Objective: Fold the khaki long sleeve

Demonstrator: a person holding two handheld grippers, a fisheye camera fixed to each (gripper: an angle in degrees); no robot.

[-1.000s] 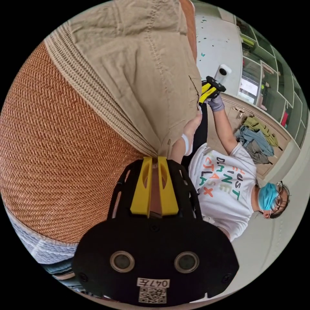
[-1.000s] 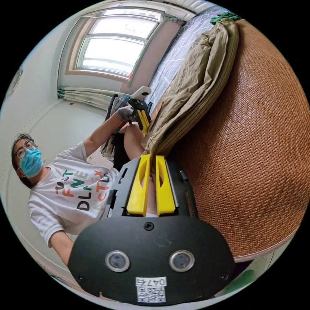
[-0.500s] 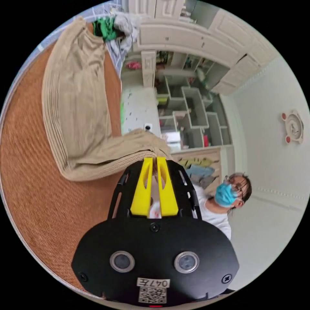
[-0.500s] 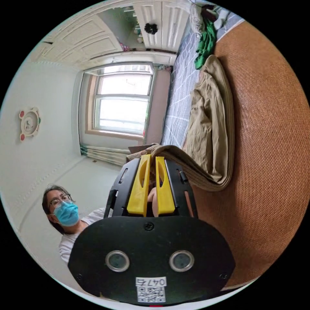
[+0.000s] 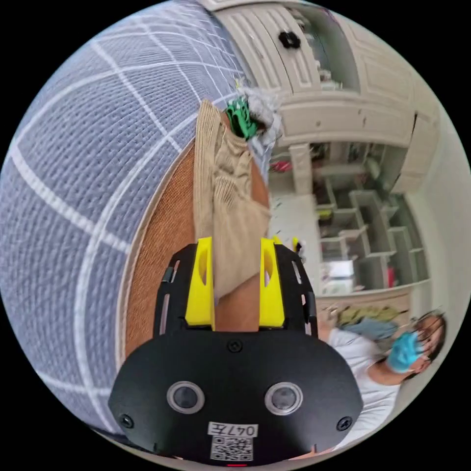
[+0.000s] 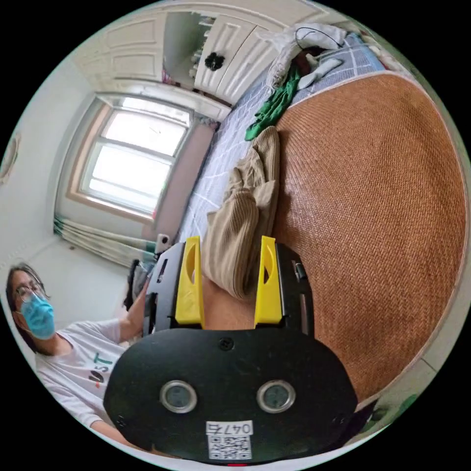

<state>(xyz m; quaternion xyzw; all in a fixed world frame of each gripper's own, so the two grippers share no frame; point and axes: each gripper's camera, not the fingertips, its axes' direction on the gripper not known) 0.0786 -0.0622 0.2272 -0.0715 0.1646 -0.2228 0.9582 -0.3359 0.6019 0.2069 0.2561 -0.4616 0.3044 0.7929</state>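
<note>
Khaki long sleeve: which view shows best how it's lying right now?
The right gripper view: the khaki long sleeve lies bunched along the woven mat's edge, ribbed band nearest the open jaws. In the left gripper view, the garment is a narrow strip, its near end between that gripper's open jaws.

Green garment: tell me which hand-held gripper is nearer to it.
Cannot tell. The left hand-held gripper and the right hand-held gripper both hang open over the khaki top's near end; the green garment lies past its far end.
</note>
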